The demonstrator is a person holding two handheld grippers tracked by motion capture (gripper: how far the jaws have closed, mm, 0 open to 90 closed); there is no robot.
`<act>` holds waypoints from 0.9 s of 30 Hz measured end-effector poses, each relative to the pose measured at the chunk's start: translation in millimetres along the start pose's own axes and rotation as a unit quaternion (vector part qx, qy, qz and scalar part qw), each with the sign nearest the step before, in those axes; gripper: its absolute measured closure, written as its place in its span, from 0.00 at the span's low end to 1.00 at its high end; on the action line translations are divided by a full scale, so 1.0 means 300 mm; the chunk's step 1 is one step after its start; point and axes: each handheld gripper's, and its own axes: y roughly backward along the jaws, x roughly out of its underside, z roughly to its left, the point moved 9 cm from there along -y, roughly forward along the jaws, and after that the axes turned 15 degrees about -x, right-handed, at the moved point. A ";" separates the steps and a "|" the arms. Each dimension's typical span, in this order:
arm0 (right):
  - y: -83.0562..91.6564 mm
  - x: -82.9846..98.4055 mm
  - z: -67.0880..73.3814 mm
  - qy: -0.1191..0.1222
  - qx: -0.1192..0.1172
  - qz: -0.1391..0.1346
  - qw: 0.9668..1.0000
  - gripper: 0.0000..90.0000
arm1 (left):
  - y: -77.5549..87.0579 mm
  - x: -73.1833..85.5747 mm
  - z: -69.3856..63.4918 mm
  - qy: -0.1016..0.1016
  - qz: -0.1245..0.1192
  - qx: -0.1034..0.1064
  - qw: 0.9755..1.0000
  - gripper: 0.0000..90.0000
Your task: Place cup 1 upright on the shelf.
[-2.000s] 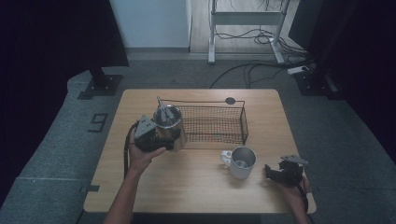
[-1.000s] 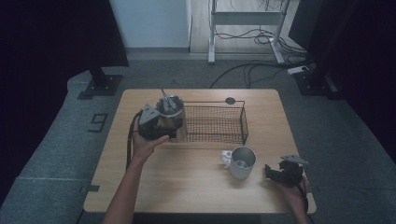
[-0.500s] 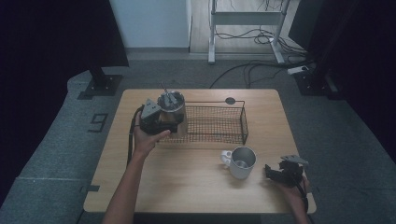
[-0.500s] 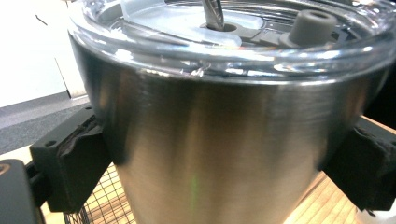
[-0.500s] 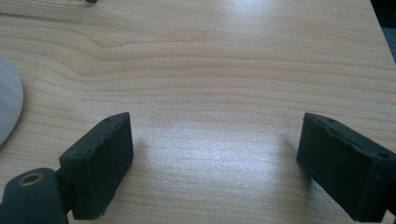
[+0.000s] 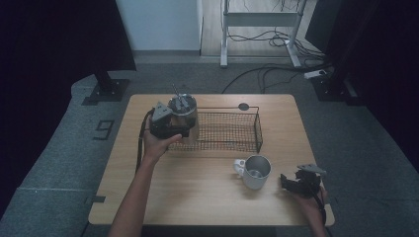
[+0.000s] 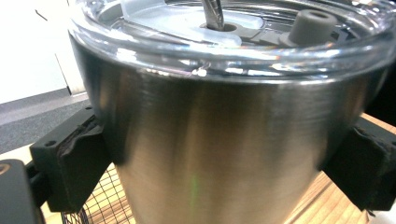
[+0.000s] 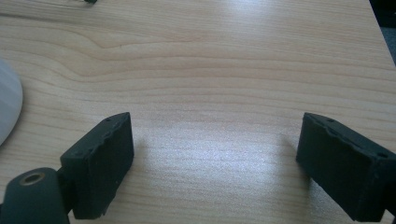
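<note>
Brushed steel marks the tumbler (image 6: 184,114), a lidded cup with a clear plastic lid and a metal straw (image 6: 176,92) rising through it, gripped upright by the left hand-held gripper (image 6: 170,123) above the left end of a black wire basket (image 6: 237,132). In the left gripper view the two black pads press on either side of the tumbler's tapering wall just under the lid, so the jaws stand wide yet are closed on it. The tumbler's long axis runs vertically, and the basket's mesh lies just below and to the right of it, so the coming move seems to turn on lowering the cup straight down past the near rim into the left part of the basket; whether its base already sits inside the rim cannot be told. The left hand (image 6: 157,145) is the nearer one by far. The right hand-held gripper (image 6: 291,183) rests low over the pale wooden surface (image 6: 197,192) near its front right corner, well apart from the basket; its jaws stand apart with nothing between them and have just closed a little. A white mug (image 6: 254,172) with a steel-coloured inside stands between the basket and that gripper. A large figure 9 (image 6: 104,130) is marked on the grey floor to the left of the surface; no brand or label can be read on the tumbler.
</note>
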 end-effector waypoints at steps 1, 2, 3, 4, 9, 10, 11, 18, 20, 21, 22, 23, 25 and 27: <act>0.000 0.000 0.000 0.000 0.000 0.001 1.000 0.12 | -0.003 -0.002 0.000 0.000 0.000 -0.001 1.000 0.05; 0.000 0.000 0.000 0.000 0.000 0.001 1.000 0.12 | -0.006 -0.004 0.001 -0.001 0.000 -0.001 1.000 0.05; 0.000 0.000 0.000 0.000 0.000 0.000 1.000 0.12 | -0.010 -0.005 0.001 -0.002 0.001 -0.001 1.000 0.05; 0.000 0.000 0.000 0.000 0.000 0.000 1.000 0.12 | -0.014 -0.007 0.001 -0.002 0.002 -0.001 1.000 0.05; 0.000 0.000 0.000 -0.001 0.000 -0.001 1.000 0.12 | -0.033 -0.014 0.000 -0.006 0.003 -0.002 1.000 0.05; 0.000 0.000 0.000 -0.001 0.000 -0.001 1.000 0.12 | -0.037 -0.016 -0.001 -0.005 0.002 -0.001 1.000 0.05; 0.000 0.000 0.000 -0.001 0.000 -0.001 1.000 0.12 | -0.041 -0.017 -0.002 -0.004 0.002 0.000 1.000 0.05; 0.001 0.000 0.000 -0.002 0.000 -0.001 1.000 0.12 | -0.071 -0.021 -0.006 -0.006 0.005 0.003 1.000 0.05; 0.001 0.000 -0.001 -0.002 0.001 -0.001 1.000 0.12 | -0.077 -0.024 -0.004 -0.008 0.004 0.002 1.000 0.05; 0.001 0.000 -0.001 -0.002 0.001 -0.001 1.000 0.13 | -0.078 -0.026 -0.003 -0.009 0.004 0.003 1.000 0.05; 0.001 0.000 -0.001 -0.002 0.001 -0.001 1.000 0.13 | -0.080 -0.028 -0.002 -0.008 0.003 0.003 1.000 0.05; 0.001 0.000 -0.001 -0.002 0.001 -0.001 1.000 0.13 | -0.082 -0.029 0.000 -0.007 0.003 0.004 1.000 0.05; 0.001 0.000 -0.001 -0.002 0.001 -0.001 1.000 0.13 | -0.085 -0.031 0.004 -0.007 0.003 0.002 1.000 0.05; 0.001 0.000 -0.001 -0.003 0.001 -0.001 1.000 0.13 | -0.089 -0.033 0.008 -0.008 0.003 -0.001 1.000 0.05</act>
